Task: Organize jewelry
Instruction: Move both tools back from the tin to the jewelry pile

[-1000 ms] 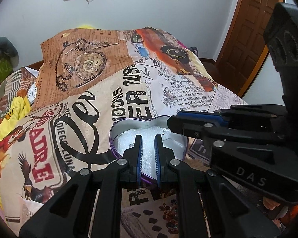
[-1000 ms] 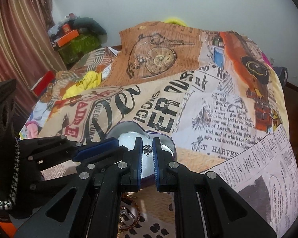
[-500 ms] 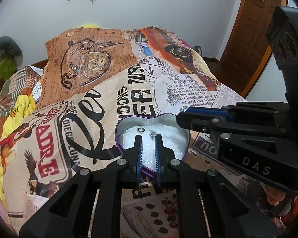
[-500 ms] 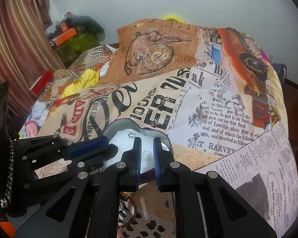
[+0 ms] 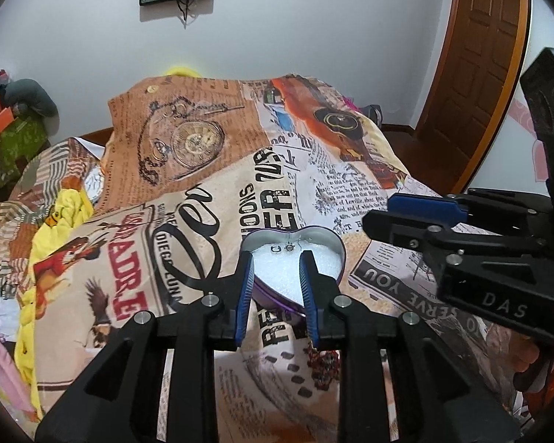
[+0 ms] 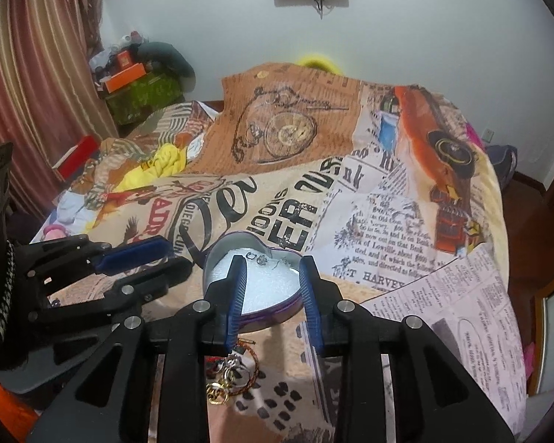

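A heart-shaped purple tin [image 5: 336, 245] with white foam inside lies on the printed bedspread; it also shows in the right wrist view [image 6: 218, 258]. Small silver earrings [image 5: 286, 248] rest on the foam at the tin's far edge, seen too in the right wrist view [image 6: 263, 259]. My left gripper [image 5: 276, 258] is open and empty, held just in front of the tin. My right gripper [image 6: 271, 264] is open and empty, also over the tin's near side. A pile of gold and red jewelry [image 6: 232, 373] lies on the bedspread below the right gripper, and shows partly in the left wrist view [image 5: 323, 361].
The printed bedspread [image 5: 188, 199] covers the whole bed. Yellow cloth [image 5: 61, 217] lies bunched at the left. A green box with orange items [image 6: 144, 92] stands at the far left by a curtain. A wooden door [image 5: 476, 55] is at the right.
Both grippers have opened wider and pulled back from the tin. The earring held by the right gripper a second ago now lies on the foam in the tin.
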### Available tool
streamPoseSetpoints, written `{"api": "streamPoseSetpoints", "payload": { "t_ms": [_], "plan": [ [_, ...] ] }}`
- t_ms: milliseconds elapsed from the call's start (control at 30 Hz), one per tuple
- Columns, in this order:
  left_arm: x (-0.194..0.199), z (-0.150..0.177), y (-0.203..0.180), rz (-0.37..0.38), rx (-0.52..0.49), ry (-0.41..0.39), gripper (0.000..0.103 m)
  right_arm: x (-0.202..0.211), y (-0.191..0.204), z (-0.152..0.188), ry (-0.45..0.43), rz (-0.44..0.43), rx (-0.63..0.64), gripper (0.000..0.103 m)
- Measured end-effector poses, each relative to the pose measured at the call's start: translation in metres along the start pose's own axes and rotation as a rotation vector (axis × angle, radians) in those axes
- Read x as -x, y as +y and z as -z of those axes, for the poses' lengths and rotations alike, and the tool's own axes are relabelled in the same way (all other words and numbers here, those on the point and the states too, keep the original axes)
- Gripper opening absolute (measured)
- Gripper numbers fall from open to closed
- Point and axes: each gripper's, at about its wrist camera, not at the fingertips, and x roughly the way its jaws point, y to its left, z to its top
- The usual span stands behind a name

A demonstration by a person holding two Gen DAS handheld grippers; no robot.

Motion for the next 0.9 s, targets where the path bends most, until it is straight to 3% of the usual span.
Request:
{"api": "streamPoseSetpoints", "payload": {
  "t_ms": [267, 500, 900],
  "plan": [
    [0.025, 0.006, -0.005, -0.015, -0.004, -0.023, 0.033, 0.021, 0.005, 0.009, -0.020, 0.018, 0.004, 0.028],
    [0.033, 0.020, -0.008, -0.020, -0.005, -0.004, 0.033, 0.029, 0.004, 0.025, -0.013, 0.029, -0.010, 0.040],
    [0.019, 0.058, -0.002, -0.013, 0.029, 0.101, 0.034, 0.003, 0.010, 0.066, 0.133, 0.016, 0.001, 0.040]
  ]
}}
